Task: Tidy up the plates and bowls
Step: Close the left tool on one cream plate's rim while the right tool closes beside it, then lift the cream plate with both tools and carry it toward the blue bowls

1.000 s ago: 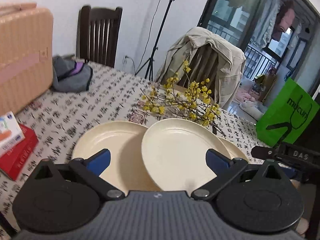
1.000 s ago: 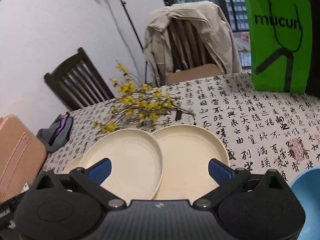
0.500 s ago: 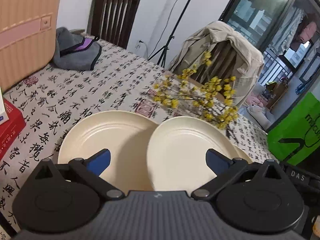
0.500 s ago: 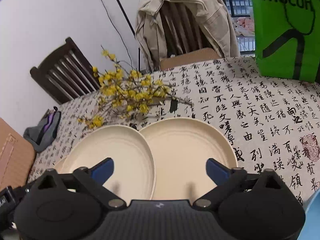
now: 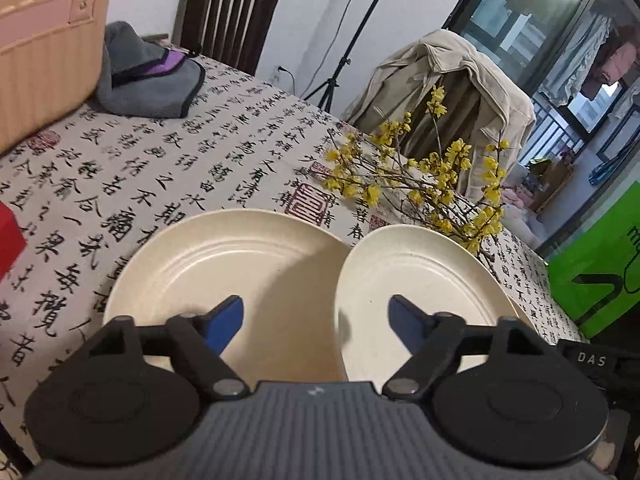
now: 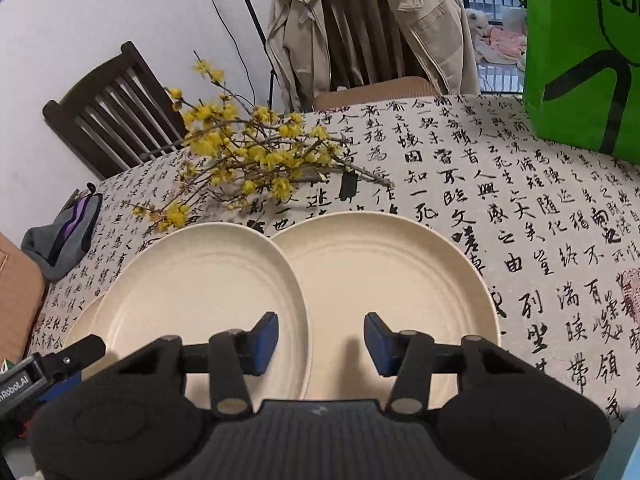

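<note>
Three cream plates lie in a row on the patterned tablecloth, and the middle plate rests over the edges of its neighbours. The left plate shows only as a sliver in the right wrist view. The right plate peeks out in the left wrist view. My left gripper hovers low with its jaws closing, the middle plate's left rim between them, pads apart from it. My right gripper is closing too, straddling the middle plate's right rim without touching it.
A branch of yellow flowers lies just behind the plates. A green bag stands at the back right, and a grey pouch and a tan case at the left. A blue bowl sits at the near right corner.
Both grippers have come down and closer to the plates, which now look larger. Both pairs of jaws have narrowed, the right pair more.
</note>
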A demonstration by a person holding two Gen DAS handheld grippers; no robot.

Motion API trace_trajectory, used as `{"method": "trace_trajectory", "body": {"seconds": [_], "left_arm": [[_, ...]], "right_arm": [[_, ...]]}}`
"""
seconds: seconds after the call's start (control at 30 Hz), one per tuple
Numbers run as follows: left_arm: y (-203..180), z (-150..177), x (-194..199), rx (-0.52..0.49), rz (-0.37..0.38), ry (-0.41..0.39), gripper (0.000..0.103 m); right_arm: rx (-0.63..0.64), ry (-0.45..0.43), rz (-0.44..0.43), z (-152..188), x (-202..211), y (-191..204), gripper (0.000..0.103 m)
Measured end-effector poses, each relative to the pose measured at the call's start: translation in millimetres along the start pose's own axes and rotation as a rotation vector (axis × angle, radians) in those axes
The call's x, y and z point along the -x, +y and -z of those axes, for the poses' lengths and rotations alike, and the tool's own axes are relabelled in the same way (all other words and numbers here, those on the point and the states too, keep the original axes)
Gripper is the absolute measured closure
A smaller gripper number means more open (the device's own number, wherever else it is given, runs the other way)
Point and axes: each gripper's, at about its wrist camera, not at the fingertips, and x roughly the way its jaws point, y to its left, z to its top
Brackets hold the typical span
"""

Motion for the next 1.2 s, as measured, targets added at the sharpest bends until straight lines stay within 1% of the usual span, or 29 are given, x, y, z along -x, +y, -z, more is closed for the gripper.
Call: {"method": "trace_trajectory", "body": {"seconds": [0.03,0.07,0.13,0.17,0.2,0.23,0.3,0.33,0.37,0.4,0.43,0.6,0.77,1.0,1.2], "left_arm": [[0,0,-1,-0.002,0.004,0.001,0.027],[0,1,-2,-0.004,0.011,0.001,0.03],[-1,2,-3,-0.011,0.021,0.005,0.039],[-2,2,-4,-0.016,0.025,0.007,0.048],[-3,3,-4,-0.018,0.028,0.009,0.056],[-3,3,-5,-0.019,0.035,0.012,0.059],[-4,4,-6,-0.022,0.051,0.016,0.071],[-4,4,-6,-0.025,0.054,0.014,0.075],[-5,5,-5,-0.032,0.058,0.009,0.085],[-6,5,-5,-0.039,0.058,0.004,0.092],[-7,5,-4,-0.045,0.052,-0.003,0.093],[-12,7,-3,-0.08,0.029,-0.02,0.095],[-19,12,2,-0.128,-0.019,-0.028,0.095],[-20,15,9,-0.143,-0.045,-0.024,0.094],[-20,13,21,-0.145,-0.063,-0.049,0.094]], "right_arm": [[-0.001,0.003,-0.001,0,-1,0,0.06],[-0.002,0.003,0.002,1,-2,0,0.061],[-0.002,0.004,0.004,1,-3,-1,0.069],[-0.003,0.006,-0.001,1,-4,-1,0.072],[-0.004,0.008,-0.009,1,-4,-1,0.074],[-0.005,0.01,-0.016,1,-4,-1,0.077],[0.002,0.009,-0.019,1,-4,1,0.081],[0.008,0.007,-0.02,1,-4,2,0.083],[0.014,0.005,-0.022,1,-3,3,0.087],[0.017,0.002,-0.026,1,-2,3,0.089],[0.022,-0.001,-0.029,2,-2,4,0.092],[0.094,-0.02,-0.003,5,0,11,0.093],[0.148,-0.026,0.009,9,4,17,0.092],[0.182,-0.04,0.001,15,12,20,0.093],[0.204,-0.063,-0.019,18,22,26,0.093]]}}
